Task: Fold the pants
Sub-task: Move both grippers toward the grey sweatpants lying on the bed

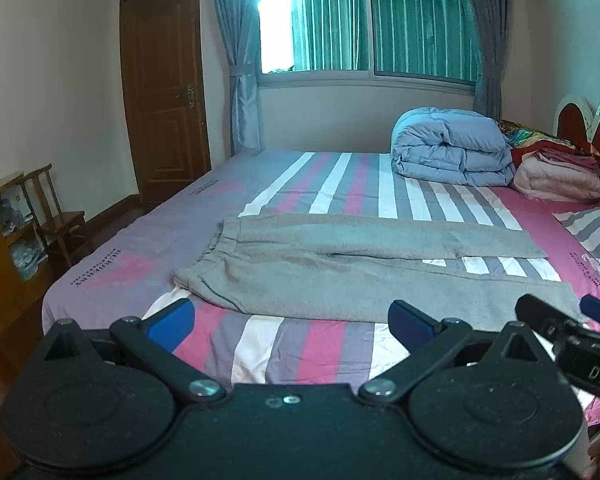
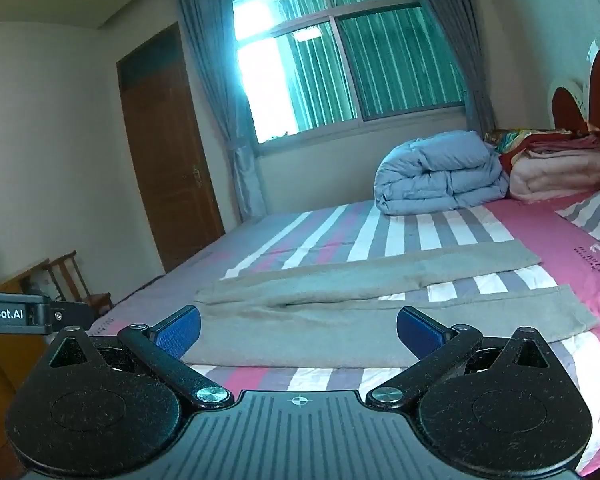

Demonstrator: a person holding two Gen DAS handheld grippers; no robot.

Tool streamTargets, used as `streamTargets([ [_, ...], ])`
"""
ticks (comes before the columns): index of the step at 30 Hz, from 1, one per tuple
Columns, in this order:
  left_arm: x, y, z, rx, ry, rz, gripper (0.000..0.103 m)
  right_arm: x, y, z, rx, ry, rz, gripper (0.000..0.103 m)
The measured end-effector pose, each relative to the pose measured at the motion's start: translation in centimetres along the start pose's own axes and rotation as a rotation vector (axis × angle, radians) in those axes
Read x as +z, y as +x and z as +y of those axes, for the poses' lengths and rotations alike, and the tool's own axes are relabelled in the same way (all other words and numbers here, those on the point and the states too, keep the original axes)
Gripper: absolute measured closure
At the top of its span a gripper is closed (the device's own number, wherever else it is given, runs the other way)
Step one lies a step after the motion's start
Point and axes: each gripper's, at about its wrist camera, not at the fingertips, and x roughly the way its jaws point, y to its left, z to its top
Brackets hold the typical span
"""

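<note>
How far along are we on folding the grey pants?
Done: the grey fabric pants are spread flat on the striped bedsheet, legs side by side, unfolded. In hand: nothing; the left gripper and right gripper are both open, short of the near edge. Left: every fold.

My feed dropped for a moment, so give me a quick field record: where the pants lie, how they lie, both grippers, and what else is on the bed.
pants: grey, spread flat across the striped bed, waistband to the left, both legs running right, not yet folded
left gripper: open, empty, short of the pants' near edge
right gripper: open, empty, low at the pants' near edge
touching cloth: cannot tell for the right gripper
also on bed: folded blue duvet, pink folded blankets, at the headboard end
</note>
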Motion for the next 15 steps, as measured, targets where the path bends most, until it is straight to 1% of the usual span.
streamTargets([
  [3,0.0,0.3,0.1,0.009,-0.007,0.01,0.006,1.4,-0.6,0.6,-0.017,-0.012,-0.018,0.0],
  [12,0.0,0.2,0.5,0.03,-0.026,0.018,0.006,1.7,-2.3,1.8,-0.027,0.003,-0.02,0.0],
  [15,0.1,0.3,0.4,0.033,-0.025,0.026,0.006,1.7,-2.6,2.5,-0.041,-0.014,-0.025,0.0],
])
